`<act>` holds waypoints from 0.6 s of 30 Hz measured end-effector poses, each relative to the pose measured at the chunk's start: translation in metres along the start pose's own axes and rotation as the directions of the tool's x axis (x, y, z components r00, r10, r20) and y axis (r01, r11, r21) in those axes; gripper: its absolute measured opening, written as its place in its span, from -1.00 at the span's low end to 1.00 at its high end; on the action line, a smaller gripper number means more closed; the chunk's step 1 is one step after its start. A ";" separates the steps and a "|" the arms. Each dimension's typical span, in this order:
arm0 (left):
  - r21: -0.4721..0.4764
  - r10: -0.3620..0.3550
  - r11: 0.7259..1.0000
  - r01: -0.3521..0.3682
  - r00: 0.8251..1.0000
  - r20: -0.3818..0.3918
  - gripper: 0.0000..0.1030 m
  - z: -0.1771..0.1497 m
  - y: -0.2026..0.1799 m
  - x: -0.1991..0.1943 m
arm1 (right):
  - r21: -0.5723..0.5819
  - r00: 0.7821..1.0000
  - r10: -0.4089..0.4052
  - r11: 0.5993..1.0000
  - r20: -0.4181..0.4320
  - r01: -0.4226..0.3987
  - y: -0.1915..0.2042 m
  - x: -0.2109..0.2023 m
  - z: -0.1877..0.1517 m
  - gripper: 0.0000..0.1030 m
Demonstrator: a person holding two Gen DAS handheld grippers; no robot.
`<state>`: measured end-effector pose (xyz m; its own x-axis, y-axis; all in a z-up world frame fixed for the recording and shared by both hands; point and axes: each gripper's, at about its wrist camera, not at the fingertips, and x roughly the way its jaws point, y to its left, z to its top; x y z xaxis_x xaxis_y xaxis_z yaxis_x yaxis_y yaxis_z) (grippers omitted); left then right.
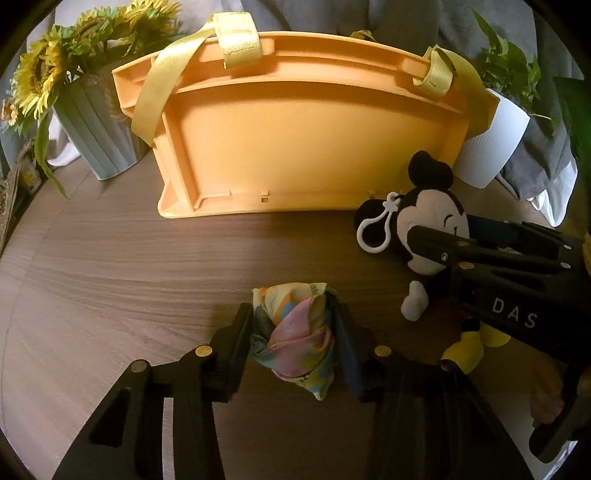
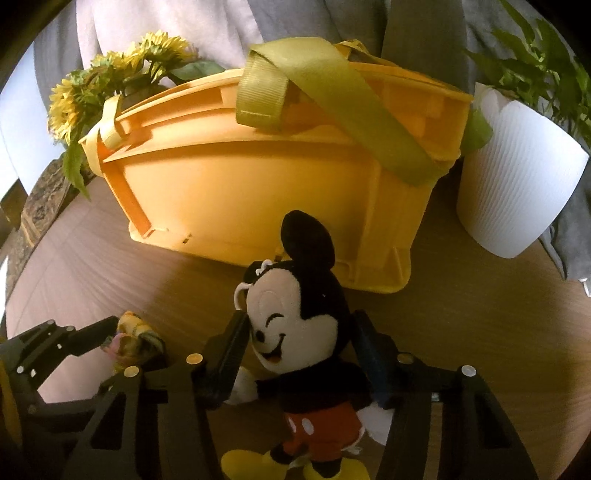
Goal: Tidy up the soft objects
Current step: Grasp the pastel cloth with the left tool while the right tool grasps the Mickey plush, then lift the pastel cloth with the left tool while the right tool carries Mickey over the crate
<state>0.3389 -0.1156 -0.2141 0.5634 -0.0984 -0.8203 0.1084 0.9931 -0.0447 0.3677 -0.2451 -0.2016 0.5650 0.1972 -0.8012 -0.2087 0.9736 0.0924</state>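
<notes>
1. The left tool (image 1: 293, 332) is clamped on a crumpled pastel cloth bundle (image 1: 295, 332), its two fingers pressing the fabric from either side. The bundle sits low over the wooden tabletop (image 1: 129, 266), near the camera; whether it touches the wood I cannot tell.
2. The right tool (image 2: 301, 354) pinches a Mickey Mouse plush (image 2: 299, 332) at the head and shoulders, so the body and yellow feet hang free below. A white keychain clip (image 1: 373, 229) dangles by its ear.
3. The orange plastic basket (image 1: 295, 147) with yellow webbing handles (image 1: 236, 33) stands at the far side. It is probably the place for both soft things, which would explain why each tool faces it.
4. A sunflower pot (image 1: 99, 122) stands to the basket's left and a white ribbed planter (image 2: 517, 184) to its right, so any approach should go over the near wall.
5. Neither item is inside the basket yet.
</notes>
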 end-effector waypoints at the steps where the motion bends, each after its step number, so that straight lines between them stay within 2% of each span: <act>1: 0.000 0.001 1.000 -0.001 1.000 0.002 -0.20 0.000 0.000 0.000 | -0.002 1.000 -0.001 1.000 0.001 0.001 0.000 0.000 0.000 0.09; 7: -0.004 -0.005 1.000 0.006 1.000 0.023 -0.23 0.001 0.001 -0.008 | 0.008 1.000 -0.002 1.000 0.007 0.002 0.000 -0.005 -0.002 0.05; 18: 0.001 -0.026 1.000 0.026 0.993 0.112 -0.23 0.011 0.002 -0.042 | 0.032 0.999 -0.016 0.999 0.044 0.015 0.002 -0.033 -0.004 0.04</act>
<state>0.3245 -0.1105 -0.1734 0.6487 -0.1307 -0.7497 0.1241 0.9901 -0.0653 0.3450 -0.2499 -0.1772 0.6030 0.1860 -0.7758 -0.1745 0.9796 0.0993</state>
